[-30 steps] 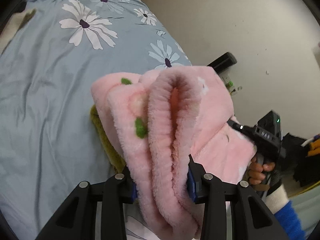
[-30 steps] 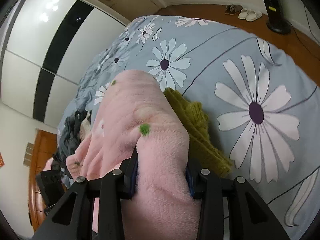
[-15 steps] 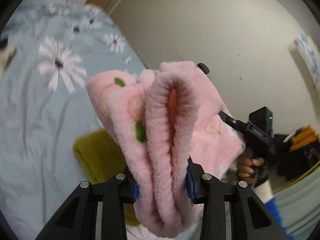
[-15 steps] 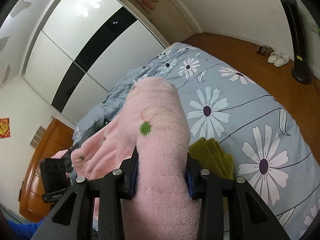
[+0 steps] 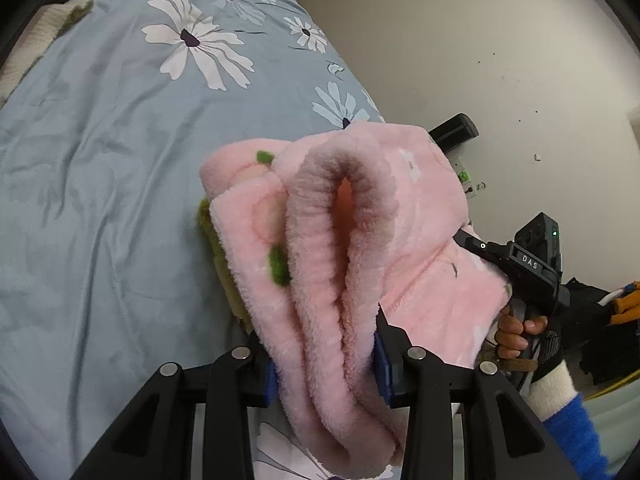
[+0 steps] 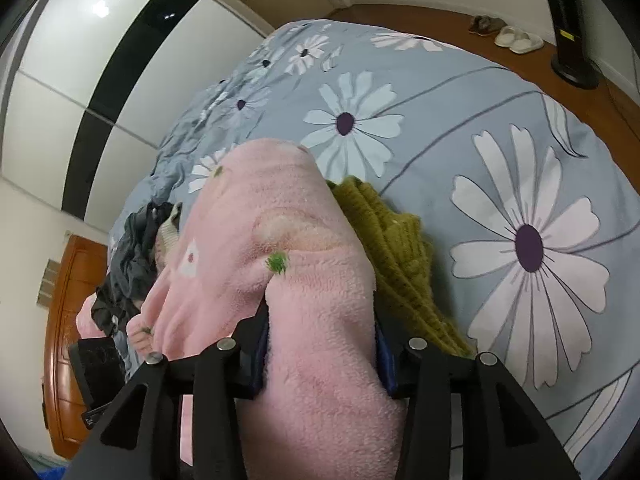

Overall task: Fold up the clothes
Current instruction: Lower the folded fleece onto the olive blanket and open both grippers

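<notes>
We hold the pink fleece garment clamped in both the left gripper and right gripper; lower evenly onto what seems a folded green knit.

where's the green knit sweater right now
In the right wrist view the green knit sweater lies on the floral bedspread, just right of the pink fleece garment.

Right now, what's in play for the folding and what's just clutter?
In play:
- pink fleece garment, clamped in left claw and right claw
- olive knit beneath it on the bed

Clutter:
- dark clothes pile
- slippers
- floral duvet
</notes>
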The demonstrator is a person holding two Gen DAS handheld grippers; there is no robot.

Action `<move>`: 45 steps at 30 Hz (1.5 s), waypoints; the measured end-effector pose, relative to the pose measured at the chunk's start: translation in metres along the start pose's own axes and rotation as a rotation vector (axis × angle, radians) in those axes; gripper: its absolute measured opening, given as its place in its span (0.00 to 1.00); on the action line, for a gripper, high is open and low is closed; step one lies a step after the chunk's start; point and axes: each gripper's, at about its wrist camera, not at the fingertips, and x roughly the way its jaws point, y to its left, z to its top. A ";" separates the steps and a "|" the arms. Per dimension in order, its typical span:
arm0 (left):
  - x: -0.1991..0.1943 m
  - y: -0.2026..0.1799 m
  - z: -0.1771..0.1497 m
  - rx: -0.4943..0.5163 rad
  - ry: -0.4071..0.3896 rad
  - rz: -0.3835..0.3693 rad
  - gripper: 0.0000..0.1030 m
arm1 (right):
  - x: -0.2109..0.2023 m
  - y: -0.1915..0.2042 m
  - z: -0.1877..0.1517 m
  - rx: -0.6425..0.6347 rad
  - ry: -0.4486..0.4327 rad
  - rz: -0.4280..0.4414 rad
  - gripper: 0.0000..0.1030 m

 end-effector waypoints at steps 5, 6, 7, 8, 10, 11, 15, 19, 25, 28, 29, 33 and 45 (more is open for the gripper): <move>-0.017 -0.009 0.008 0.064 -0.011 0.047 0.48 | -0.022 0.016 -0.005 -0.059 -0.019 -0.038 0.58; -0.025 -0.012 0.009 0.086 -0.034 0.067 0.49 | -0.029 0.020 -0.007 -0.077 -0.027 -0.049 0.60; -0.035 -0.015 0.009 0.111 -0.062 0.087 0.51 | -0.037 0.023 -0.009 -0.097 -0.038 -0.068 0.61; -0.042 -0.017 0.008 0.128 -0.085 0.111 0.53 | -0.045 0.026 -0.012 -0.116 -0.049 -0.090 0.63; -0.058 -0.026 0.007 0.190 -0.150 0.180 0.54 | -0.059 0.032 -0.017 -0.154 -0.071 -0.148 0.63; -0.061 -0.035 0.010 0.227 -0.168 0.199 0.54 | -0.066 0.035 -0.019 -0.176 -0.084 -0.191 0.63; -0.051 -0.081 0.016 0.397 -0.190 0.234 0.54 | -0.087 0.062 -0.027 -0.253 -0.163 -0.263 0.63; -0.013 -0.105 0.013 0.519 -0.151 0.256 0.54 | -0.070 0.102 -0.044 -0.397 -0.158 -0.237 0.63; 0.021 -0.069 0.016 0.491 -0.064 0.313 0.54 | -0.041 0.076 -0.069 -0.396 -0.098 -0.283 0.62; 0.026 -0.059 0.015 0.477 -0.073 0.296 0.54 | -0.041 0.053 -0.076 -0.325 -0.112 -0.252 0.62; 0.028 -0.059 0.015 0.480 -0.070 0.301 0.54 | -0.041 0.053 -0.080 -0.333 -0.121 -0.265 0.62; 0.031 -0.057 0.010 0.519 -0.070 0.305 0.54 | -0.043 0.047 -0.086 -0.302 -0.184 -0.261 0.62; 0.011 -0.085 -0.013 0.582 -0.125 0.314 0.55 | -0.040 0.052 -0.086 -0.270 -0.202 -0.306 0.62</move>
